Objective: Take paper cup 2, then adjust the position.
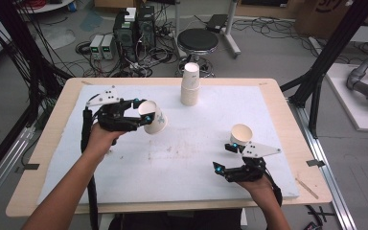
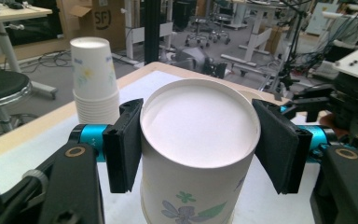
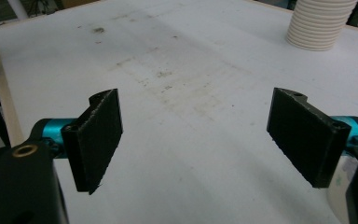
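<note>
The paper cup (image 2: 198, 154), upright with its mouth up, sits clamped by its rim between the pads of the left tool (image 1: 143, 111) over the left part of the worktop (image 1: 172, 163), while the stack of cups (image 1: 190, 84) stands well apart toward the far middle edge. The right tool (image 1: 224, 156) hangs wide and empty just beside a second cup (image 1: 241, 135) at the right. Whether the held cup touches the worktop is hard to tell, and its base is cut off in the left gripper view.
</note>
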The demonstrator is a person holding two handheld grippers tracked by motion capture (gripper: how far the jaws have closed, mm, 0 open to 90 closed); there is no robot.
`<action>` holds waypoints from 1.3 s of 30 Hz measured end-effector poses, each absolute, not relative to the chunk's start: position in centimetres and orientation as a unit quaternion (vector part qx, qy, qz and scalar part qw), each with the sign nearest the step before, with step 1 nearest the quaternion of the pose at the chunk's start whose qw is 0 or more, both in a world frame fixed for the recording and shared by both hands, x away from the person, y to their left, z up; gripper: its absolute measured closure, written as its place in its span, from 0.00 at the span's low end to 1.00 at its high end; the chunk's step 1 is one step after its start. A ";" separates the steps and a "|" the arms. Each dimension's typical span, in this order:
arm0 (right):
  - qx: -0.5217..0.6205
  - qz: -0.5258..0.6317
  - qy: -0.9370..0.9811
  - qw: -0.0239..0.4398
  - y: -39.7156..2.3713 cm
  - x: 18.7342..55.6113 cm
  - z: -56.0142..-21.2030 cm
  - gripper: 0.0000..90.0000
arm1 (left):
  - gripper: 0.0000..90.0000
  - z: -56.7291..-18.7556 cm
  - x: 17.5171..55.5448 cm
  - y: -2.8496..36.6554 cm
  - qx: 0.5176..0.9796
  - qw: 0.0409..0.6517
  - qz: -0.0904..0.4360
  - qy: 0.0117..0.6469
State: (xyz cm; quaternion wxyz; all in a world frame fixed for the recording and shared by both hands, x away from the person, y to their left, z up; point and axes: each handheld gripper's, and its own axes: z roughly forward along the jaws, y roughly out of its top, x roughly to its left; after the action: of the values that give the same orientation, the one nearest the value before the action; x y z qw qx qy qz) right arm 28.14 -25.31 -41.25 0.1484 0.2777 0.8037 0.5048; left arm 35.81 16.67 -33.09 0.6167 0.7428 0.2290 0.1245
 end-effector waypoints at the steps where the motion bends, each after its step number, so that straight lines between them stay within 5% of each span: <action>1: 0.276 0.504 0.805 0.146 -25.1 28.2 -41.3 0.21 | 0.42 -33.5 35.7 16.7 0.745 0.615 0.121 0.228; 39: 0.155 0.511 0.844 0.054 -18.7 30.2 -40.9 0.21 | 0.41 -36.8 30.7 12.6 0.784 0.607 0.057 0.117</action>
State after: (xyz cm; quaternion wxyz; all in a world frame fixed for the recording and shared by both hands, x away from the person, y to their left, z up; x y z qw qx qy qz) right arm 30.22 -18.72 -40.91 0.0544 0.1548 0.8440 0.5106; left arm 30.69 12.64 -36.77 0.6070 0.7840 0.1169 0.0571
